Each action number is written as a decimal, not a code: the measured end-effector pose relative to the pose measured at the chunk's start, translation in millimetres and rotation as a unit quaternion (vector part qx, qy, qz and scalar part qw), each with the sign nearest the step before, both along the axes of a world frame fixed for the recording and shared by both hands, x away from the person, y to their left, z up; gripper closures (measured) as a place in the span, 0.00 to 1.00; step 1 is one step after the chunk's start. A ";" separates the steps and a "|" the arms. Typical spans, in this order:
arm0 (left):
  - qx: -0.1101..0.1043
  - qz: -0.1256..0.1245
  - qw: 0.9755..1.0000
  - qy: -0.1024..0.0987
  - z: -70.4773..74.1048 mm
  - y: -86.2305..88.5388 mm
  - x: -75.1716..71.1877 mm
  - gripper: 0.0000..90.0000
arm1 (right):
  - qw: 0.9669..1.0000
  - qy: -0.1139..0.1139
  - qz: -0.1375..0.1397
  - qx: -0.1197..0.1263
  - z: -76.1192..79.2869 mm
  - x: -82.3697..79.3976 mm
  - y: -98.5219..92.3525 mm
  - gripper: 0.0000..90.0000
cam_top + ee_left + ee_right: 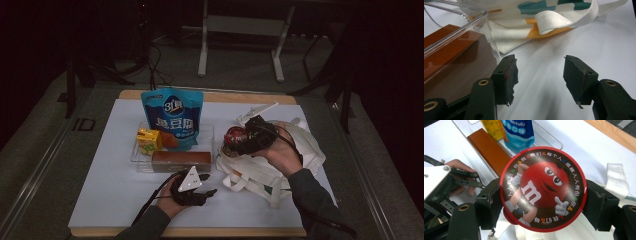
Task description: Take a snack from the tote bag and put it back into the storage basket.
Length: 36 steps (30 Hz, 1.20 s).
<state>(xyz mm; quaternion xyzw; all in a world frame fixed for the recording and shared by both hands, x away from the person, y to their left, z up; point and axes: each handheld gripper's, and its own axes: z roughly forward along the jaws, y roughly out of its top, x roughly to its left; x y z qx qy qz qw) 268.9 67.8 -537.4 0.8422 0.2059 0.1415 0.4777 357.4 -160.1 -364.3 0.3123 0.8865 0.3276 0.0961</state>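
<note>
My right gripper (pixel 239 141) is shut on a round red candy tin (pixel 543 188) with a cartoon lid, its jaws pressing the rim from both sides. It holds the tin (pixel 235 137) just above the left edge of a white cloth bag (pixel 272 167). The left gripper (pixel 209 184) rests low on the white table cover, open, with nothing between its jaws (pixel 539 80). It points toward the bag (pixel 544 20), beside the corner of a clear tray (pixel 477 18) that holds a brown box (pixel 456 65).
The clear tray (pixel 206 131) holds a blue snack pouch (pixel 172 117), a yellow carton (pixel 148 140) and the long brown box (pixel 181 161). A white strip (pixel 257 111) lies behind the bag. Table legs and cables stand beyond the far edge.
</note>
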 end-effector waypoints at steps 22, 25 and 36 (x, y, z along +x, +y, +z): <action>-0.001 0.000 1.000 0.001 0.0 0.3 0.2 0.48 | 1.000 -0.007 -0.004 0.009 11.1 15.2 26.9 0.28; 0.000 0.000 1.000 0.001 0.0 0.2 0.2 0.48 | 1.000 -0.004 -0.006 0.011 11.4 18.0 30.6 0.28; -0.001 0.000 1.000 0.003 0.1 0.7 0.6 0.48 | 1.000 0.000 -0.009 0.011 8.9 25.4 42.6 0.28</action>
